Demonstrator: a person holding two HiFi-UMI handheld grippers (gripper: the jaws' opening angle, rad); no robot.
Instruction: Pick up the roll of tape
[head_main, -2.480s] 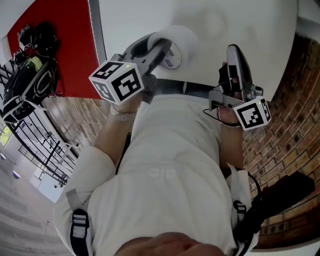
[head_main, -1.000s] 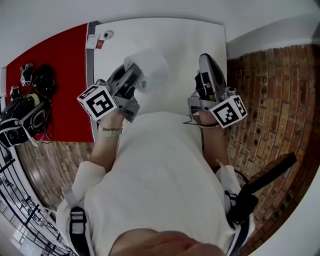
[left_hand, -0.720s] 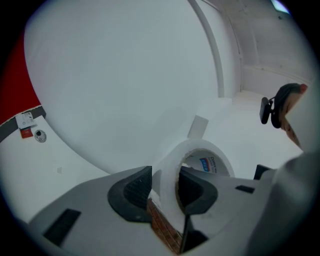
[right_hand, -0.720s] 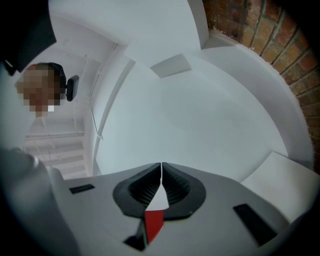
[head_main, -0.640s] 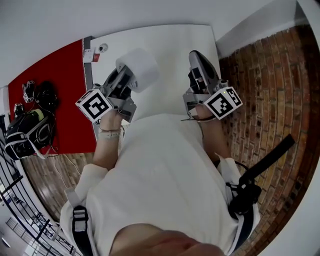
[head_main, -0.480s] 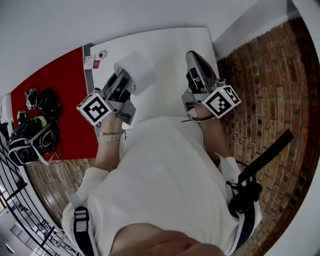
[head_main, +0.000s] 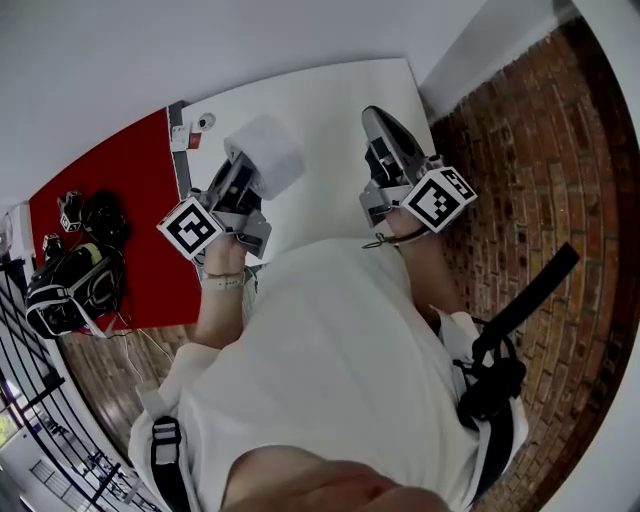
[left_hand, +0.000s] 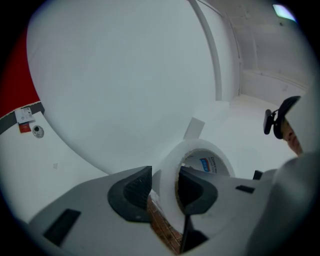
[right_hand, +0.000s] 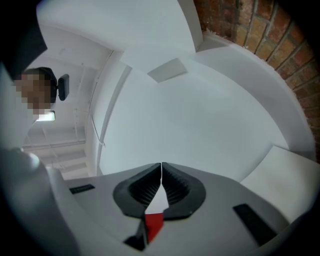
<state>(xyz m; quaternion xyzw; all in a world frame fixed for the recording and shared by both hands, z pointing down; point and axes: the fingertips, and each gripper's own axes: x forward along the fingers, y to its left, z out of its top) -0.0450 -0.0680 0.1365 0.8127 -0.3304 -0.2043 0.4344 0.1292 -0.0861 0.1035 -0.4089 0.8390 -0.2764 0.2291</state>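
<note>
The roll of tape (head_main: 265, 152) is wide and white, and its core carries blue print. My left gripper (head_main: 247, 172) is shut on it, held out level over the white tabletop (head_main: 330, 100). In the left gripper view one pad sits inside the core and the other outside, pinching the wall of the roll (left_hand: 200, 146) in the left gripper (left_hand: 164, 186). A loose tape end sticks up from the roll. My right gripper (head_main: 378, 122) hovers to the right of it, and the right gripper (right_hand: 161, 171) has its jaws shut with nothing in them.
A red surface (head_main: 110, 180) borders the tabletop on the left, with black bags (head_main: 70, 270) on it. Brick-patterned floor (head_main: 540, 150) runs along the right. Small fittings (head_main: 200, 125) sit at the table's left edge. A black strap (head_main: 500, 360) hangs at the person's side.
The left gripper has risen a little with the roll still held in it. The right gripper stays shut and almost still. The head view has swung, showing more floor.
</note>
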